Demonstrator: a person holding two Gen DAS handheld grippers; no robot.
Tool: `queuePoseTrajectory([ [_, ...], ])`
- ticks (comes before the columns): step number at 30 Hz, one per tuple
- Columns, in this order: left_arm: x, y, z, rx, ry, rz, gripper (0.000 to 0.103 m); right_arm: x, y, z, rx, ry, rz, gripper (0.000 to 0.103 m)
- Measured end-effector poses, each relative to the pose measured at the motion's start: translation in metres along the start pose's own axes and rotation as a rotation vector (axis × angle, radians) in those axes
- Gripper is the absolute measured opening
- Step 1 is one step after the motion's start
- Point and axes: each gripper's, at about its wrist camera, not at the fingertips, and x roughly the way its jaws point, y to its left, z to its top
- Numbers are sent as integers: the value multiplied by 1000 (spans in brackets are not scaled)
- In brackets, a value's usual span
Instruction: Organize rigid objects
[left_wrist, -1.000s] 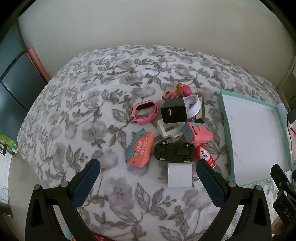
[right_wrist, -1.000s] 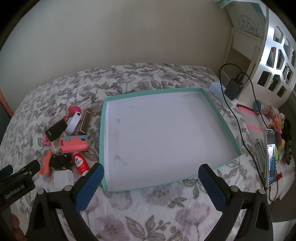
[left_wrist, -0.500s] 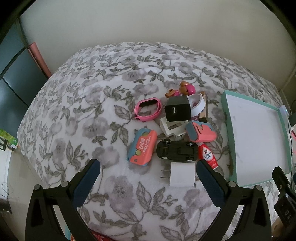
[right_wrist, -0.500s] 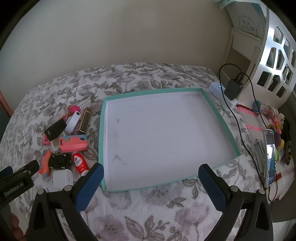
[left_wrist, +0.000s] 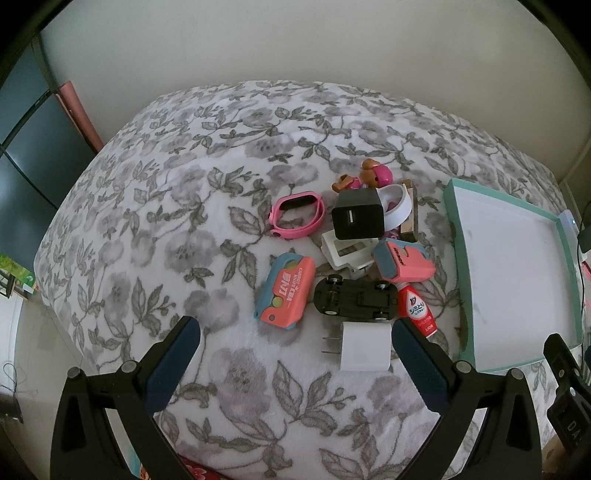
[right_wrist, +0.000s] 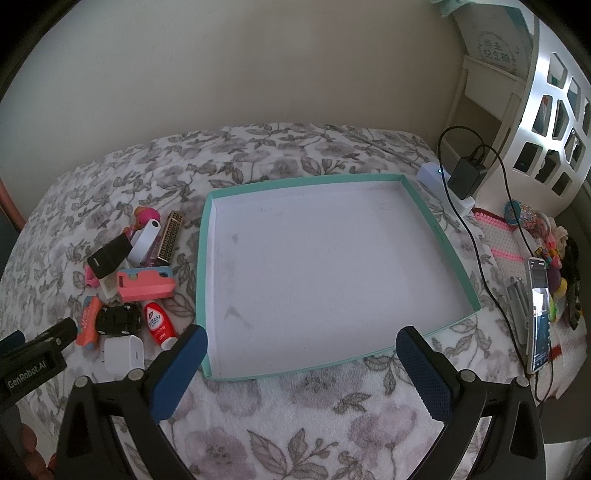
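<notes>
A pile of small hard things is seen on the flowery grey-and-white blanket (left_wrist: 155, 236): a white square plug charger (left_wrist: 365, 345) nearest, a black toy car (left_wrist: 354, 297) behind it, and a black cube charger (left_wrist: 357, 218) farther back. To the right, the flat white tray with a teal rim (right_wrist: 201, 266) has nothing in it. The left gripper (left_wrist: 293, 341) and right gripper (right_wrist: 301, 350) are held wide apart, with nothing gripped.

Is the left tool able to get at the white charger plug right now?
Probably yes. The left tool is open and empty, and the white charger plug lies nearest it at the pile's edge, nothing on top, though the toy car sits close behind.
</notes>
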Motion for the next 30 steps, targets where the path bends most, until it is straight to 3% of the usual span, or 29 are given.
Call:
queuePoseTrajectory([
  [18,1,3,3,-22,10,-18,103,2,5,1,-28,17,-1,103],
  [21,2,12,16,-48,19,27,103,2,9,7,-26,8,36,103],
  [30,9,32,57,-179,46,17,103,9,56,37,-86,18,184,103],
])
